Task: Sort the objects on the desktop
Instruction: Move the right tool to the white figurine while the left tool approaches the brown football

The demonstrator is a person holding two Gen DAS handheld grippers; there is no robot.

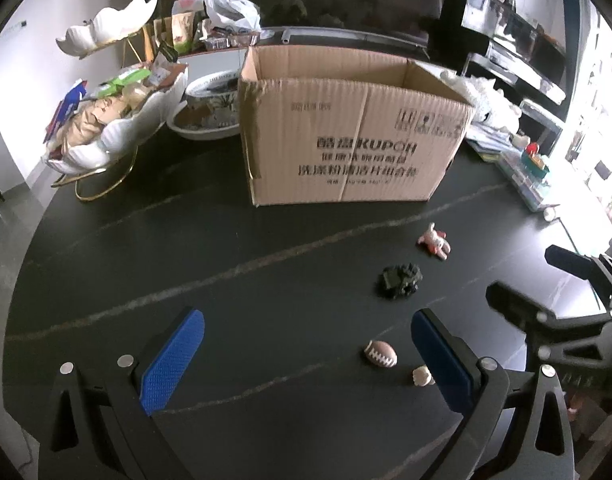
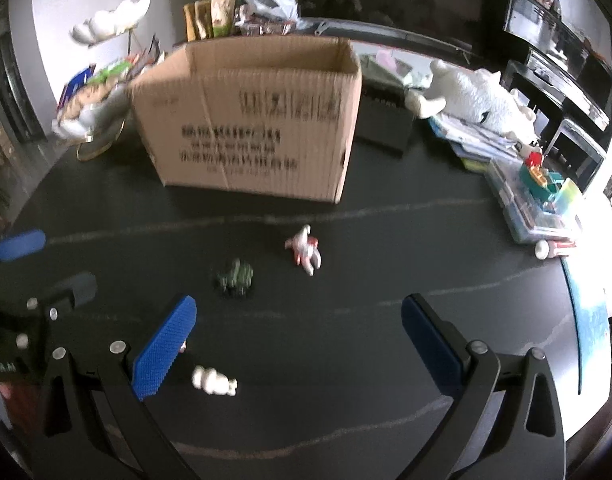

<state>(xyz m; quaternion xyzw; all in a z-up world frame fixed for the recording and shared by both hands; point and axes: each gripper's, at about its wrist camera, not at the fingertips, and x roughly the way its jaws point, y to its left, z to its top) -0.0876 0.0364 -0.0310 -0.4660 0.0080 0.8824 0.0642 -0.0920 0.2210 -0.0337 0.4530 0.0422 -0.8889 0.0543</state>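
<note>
An open-topped cardboard box stands at the back of the dark table. In front of it lie a pink toy figure, a dark green toy, a small football and a small white figure. My left gripper is open and empty, with the football and white figure just inside its right finger. My right gripper is open and empty too, the white figure low between its fingers. Each gripper shows in the other's view.
A white shell-shaped stand full of snacks and a ceramic bowl sit left of the box. A white plush toy, papers and stacked clear cases crowd the right side. A black box stands right of the carton.
</note>
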